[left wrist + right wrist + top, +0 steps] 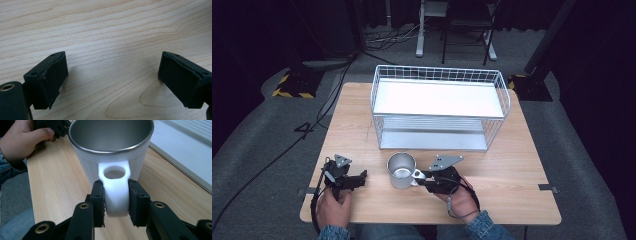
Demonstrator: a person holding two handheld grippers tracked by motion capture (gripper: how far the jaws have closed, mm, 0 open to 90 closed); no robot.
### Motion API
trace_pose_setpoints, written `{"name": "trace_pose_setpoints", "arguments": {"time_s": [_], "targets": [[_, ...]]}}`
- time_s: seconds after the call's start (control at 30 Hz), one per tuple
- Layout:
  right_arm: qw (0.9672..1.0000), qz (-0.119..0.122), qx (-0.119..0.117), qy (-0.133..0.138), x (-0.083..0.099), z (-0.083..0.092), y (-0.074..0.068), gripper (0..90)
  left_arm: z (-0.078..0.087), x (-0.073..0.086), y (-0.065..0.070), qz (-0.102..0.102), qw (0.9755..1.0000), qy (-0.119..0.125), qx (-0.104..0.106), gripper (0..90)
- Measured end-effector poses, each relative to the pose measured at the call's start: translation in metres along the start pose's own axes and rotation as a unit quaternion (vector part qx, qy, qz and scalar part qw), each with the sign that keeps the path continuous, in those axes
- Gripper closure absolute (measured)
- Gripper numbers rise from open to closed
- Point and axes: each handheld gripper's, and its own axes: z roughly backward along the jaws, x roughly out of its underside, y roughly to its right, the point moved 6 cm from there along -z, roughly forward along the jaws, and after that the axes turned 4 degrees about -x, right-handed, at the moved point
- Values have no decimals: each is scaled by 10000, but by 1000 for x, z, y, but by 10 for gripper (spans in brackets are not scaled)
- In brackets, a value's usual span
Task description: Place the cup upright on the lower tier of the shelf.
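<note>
Gripping the mug (111,152) by its handle (115,192) with our right claw (116,202).
The mug stands upright on the counter (512,165), mouth up, in front of the wire rack (439,107), handle pointing toward us; our left claw (112,80) hangs open over bare wood.

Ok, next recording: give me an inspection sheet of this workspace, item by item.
Surface: wooden table, bare around the work.
Job's things: metal mug upright near the front edge; white handle faces the right claw.
Clutter: nothing seen.
Grippers: right claw shut on the handle; left claw open over bare wood, holding nothing.
Cables: black cable trails off the table's left side.
Surroundings: white wire rack with two shelves behind the mug; grey floor, dark curtains.
</note>
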Motion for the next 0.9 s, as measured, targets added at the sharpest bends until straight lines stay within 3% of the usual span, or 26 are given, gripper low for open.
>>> {"name": "trace_pose_setpoints", "arguments": {"time_s": [0.13, 0.4, 0.57, 0.9], "targets": [[9998, 179, 54, -20, 0, 0, -2, 710, 0, 0, 0, 3, 10000, -3, -3, 95], [9995, 268, 136, 1, -1, -1, -3, 716, 0, 0, 0, 1, 10000, -2, -1, 96], [9990, 362, 232, 147, -5, 1, -5, 719, 0, 0, 0, 5, 10000, -1, 0, 96], [9981, 270, 430, 353, -11, 11, -1, 720, 0, 0, 0, 2, 10000, -1, 0, 96]]}}
